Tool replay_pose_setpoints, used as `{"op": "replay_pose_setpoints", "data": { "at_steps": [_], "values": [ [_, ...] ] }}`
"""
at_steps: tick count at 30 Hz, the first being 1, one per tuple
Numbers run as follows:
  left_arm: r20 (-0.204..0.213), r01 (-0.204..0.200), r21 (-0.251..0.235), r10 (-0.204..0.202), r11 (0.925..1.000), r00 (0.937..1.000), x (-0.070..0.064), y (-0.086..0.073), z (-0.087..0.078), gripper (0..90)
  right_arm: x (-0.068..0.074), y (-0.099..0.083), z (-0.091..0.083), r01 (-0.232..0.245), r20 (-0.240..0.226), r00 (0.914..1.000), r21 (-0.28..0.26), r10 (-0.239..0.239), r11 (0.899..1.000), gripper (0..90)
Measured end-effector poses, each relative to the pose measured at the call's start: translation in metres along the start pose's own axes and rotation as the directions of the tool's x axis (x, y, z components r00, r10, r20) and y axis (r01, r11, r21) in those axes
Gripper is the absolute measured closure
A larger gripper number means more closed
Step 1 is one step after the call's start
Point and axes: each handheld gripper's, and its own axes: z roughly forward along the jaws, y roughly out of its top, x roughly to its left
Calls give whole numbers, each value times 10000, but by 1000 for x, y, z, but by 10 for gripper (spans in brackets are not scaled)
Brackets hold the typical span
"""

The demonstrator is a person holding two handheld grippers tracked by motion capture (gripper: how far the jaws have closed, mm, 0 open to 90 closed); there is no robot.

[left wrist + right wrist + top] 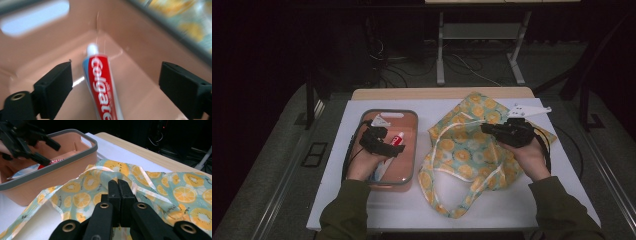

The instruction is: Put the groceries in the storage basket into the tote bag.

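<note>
A red Colgate toothpaste tube (pixel 100 85) lies on the floor of a pink bin with a grey rim (pixel 416 150). My left gripper (pixel 393 141) hangs low inside the bin, open, with one jaw on each side of the tube (pixel 397 139) and neither touching it. To the right, a fabric bag printed with orange slices (pixel 462 150) lies spread on the table. My right gripper (pixel 484 129) is over its middle, jaws shut together. In the right gripper view its tips (pixel 119 185) sit at a raised fold of the bag (pixel 82 197). I cannot tell if cloth is caught.
A pale blue and white packet (pixel 379 170) lies in the bin beside the tube. The bag's long handles (pixel 447 200) loop toward the near edge of the white table (pixel 387 212). A wooden strip (pixel 442 93) runs along the far edge, with cables on the floor beyond.
</note>
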Motion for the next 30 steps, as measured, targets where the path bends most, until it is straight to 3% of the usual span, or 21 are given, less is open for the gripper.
{"op": "replay_pose_setpoints", "data": {
  "at_steps": [2, 7, 13, 18, 23, 30],
  "values": [
    [-215, 21, 541, -9, 9985, 9998, 1, -2, 5, 140, 0, -1, 1, 10, 2, 10000, 24, -10, 10000, 893],
    [-101, 442, 1363, -432, 9897, 9990, 5, -5, 12, 224, 1, -2, 1, 24, 25, 10000, 78, -24, 10000, 893],
    [-124, 290, 2035, -270, 9786, 9996, 3, -8, 18, 373, 2, -2, 2, 48, 33, 10000, 106, -48, 9999, 894],
    [-280, 338, 2206, -283, 9748, 9992, 3, -9, 18, 494, 2, -2, 1, 34, 63, 10000, 109, -35, 9999, 894],
    [71, 387, 2170, -412, 9754, 9991, 3, -9, 18, 615, 2, -3, 1, 66, 77, 9999, 119, -67, 9999, 893],
    [-55, 870, 2126, -878, 9733, 9961, 4, -6, 13, 717, 3, -4, 3, 55, 65, 10000, 196, -56, 9998, 893]
  ]
}}
